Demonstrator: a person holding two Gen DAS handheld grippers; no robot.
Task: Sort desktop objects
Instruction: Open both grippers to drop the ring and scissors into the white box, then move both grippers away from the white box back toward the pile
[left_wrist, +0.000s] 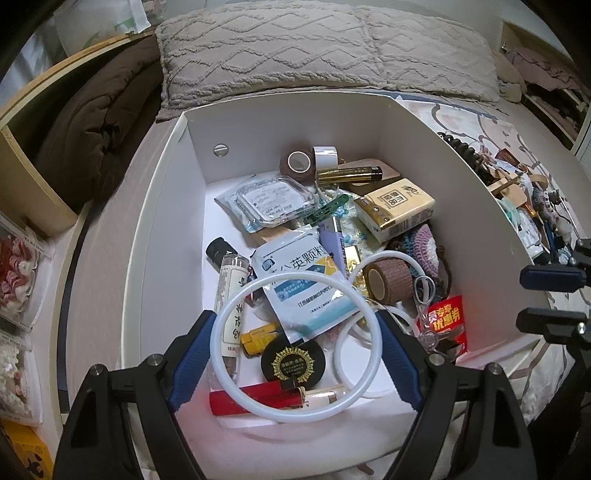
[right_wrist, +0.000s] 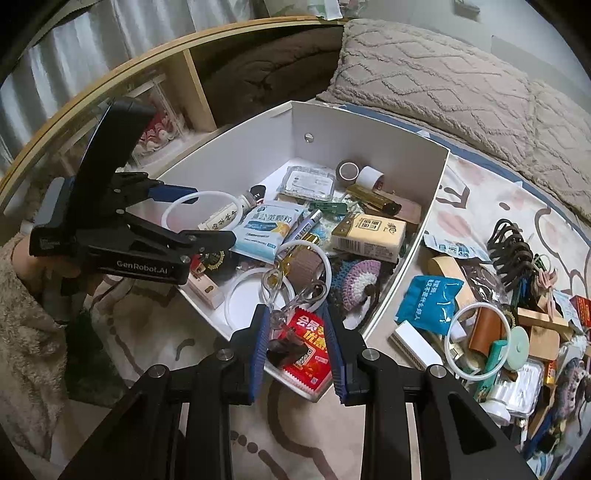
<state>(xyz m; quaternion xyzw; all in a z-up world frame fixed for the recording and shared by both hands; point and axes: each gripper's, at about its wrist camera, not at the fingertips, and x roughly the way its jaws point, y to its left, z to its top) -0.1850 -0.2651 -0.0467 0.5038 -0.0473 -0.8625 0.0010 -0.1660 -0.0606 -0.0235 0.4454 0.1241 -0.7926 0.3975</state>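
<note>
Below you, a bed covered with a pale patterned sheet (right_wrist: 491, 206) serves as your work surface, with a grey textured pillow (left_wrist: 325, 48) across the top of the left wrist view and a brown quilt (left_wrist: 92, 114) stuffed into a wooden shelf at upper left. On the sheet sits a white box (left_wrist: 166, 206) already crowded with sorted bits: a tissue pack (left_wrist: 395, 212), a medicine sachet (left_wrist: 303, 284), a brown tape roll (left_wrist: 391, 280). Your left gripper (left_wrist: 295, 354) hangs over the box's near end, jaws spread wide around a white ring (left_wrist: 295, 349), both pads touching its rim. Your right gripper (right_wrist: 295, 350) hovers at the box's near corner in the lower centre of its view, jaws narrowed but clamping nothing, with clear scissors (right_wrist: 288, 295) and a red packet (right_wrist: 310, 350) lying beneath. Unsorted clutter (right_wrist: 498, 325) waits on the sheet at right.
</note>
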